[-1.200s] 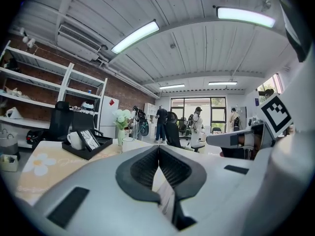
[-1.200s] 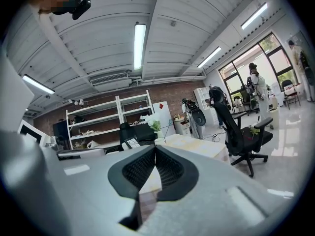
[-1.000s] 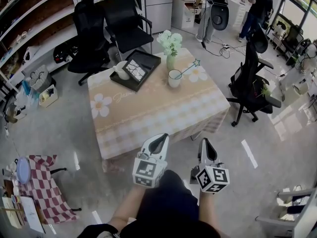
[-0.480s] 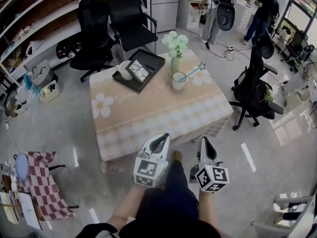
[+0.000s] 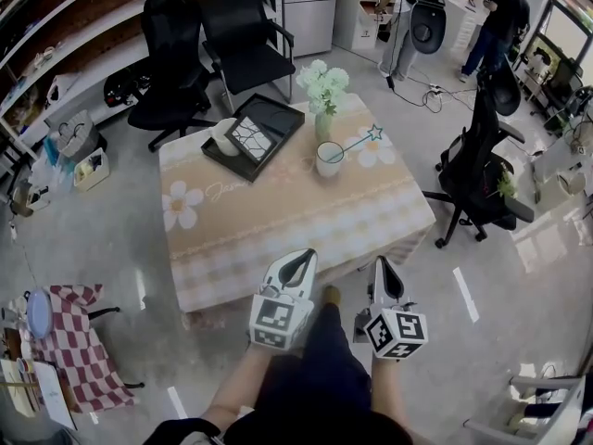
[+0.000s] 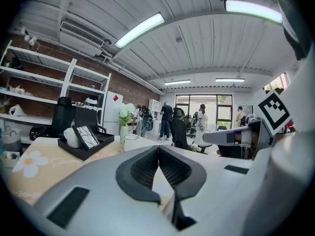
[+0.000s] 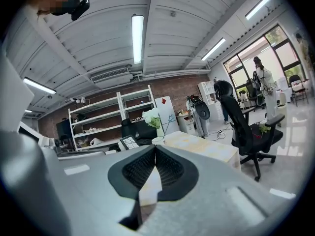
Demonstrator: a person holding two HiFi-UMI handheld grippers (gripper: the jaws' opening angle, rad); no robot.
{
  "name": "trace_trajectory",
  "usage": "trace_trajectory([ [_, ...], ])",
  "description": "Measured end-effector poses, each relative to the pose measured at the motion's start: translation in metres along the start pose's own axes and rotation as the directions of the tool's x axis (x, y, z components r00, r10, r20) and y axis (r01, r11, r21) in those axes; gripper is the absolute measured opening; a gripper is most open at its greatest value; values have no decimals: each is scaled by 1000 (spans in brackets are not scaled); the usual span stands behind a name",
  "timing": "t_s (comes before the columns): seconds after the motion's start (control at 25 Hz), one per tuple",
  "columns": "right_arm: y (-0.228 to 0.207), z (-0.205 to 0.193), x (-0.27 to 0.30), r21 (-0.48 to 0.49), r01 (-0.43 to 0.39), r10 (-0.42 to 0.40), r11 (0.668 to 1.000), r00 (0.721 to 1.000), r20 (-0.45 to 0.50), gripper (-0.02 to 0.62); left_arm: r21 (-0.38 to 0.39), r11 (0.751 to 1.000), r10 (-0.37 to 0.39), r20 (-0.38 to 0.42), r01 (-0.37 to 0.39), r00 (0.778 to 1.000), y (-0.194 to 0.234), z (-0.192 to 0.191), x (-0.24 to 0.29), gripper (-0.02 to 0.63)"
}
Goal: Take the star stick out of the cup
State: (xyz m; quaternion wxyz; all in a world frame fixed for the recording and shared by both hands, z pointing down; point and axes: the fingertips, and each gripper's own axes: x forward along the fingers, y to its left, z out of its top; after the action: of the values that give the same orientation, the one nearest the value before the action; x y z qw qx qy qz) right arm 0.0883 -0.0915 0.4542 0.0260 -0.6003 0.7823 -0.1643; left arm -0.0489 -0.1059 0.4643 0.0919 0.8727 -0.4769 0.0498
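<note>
A white cup (image 5: 328,158) stands on the far right part of the cloth-covered table (image 5: 278,221). The star stick (image 5: 358,142) leans out of it to the right, its star at the top. Both grippers hang in front of the table's near edge, well short of the cup. My left gripper (image 5: 301,257) is shut with nothing in it. My right gripper (image 5: 383,266) is shut and holds nothing too. From the left gripper view the cup (image 6: 131,142) shows far ahead, past the shut jaws. The right gripper view catches the cup (image 7: 158,140) and the stick (image 7: 168,124) in the distance.
A vase of pale flowers (image 5: 321,89) stands just behind the cup. A black tray (image 5: 269,119) with a white pot (image 5: 225,137) sits at the table's far left. Black office chairs (image 5: 236,40) stand behind the table, another (image 5: 482,156) to its right. People (image 5: 496,12) stand far back.
The table has come a little nearer and slid left in the head view as the person steps forward. Both grippers stay shut and keep their places in the view.
</note>
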Motion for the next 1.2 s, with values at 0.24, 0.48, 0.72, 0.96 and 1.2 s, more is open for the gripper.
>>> trace_trajectory([
  [0.24, -22, 9, 18, 10, -3, 3, 1000, 1000, -17, 2, -7, 1000, 12, -14, -12, 1000, -2, 4, 31, 11],
  [0.48, -43, 19, 33, 21, -8, 8, 1000, 1000, -6, 2, -9, 1000, 12, 2, -12, 1000, -7, 14, 57, 11],
  [0.72, -50, 27, 55, 19, -60, 60, 998, 998, -12, 2, -25, 999, 30, -2, -30, 1000, -4, 16, 83, 11],
  [0.96, -64, 35, 80, 8, -81, 81, 997, 996, -25, 3, -50, 997, 64, 3, -63, 998, 6, 20, 108, 11],
  [1.2, -76, 46, 107, -3, -100, 99, 995, 995, -31, 2, -61, 995, 84, 2, -84, 996, 15, 27, 133, 11],
])
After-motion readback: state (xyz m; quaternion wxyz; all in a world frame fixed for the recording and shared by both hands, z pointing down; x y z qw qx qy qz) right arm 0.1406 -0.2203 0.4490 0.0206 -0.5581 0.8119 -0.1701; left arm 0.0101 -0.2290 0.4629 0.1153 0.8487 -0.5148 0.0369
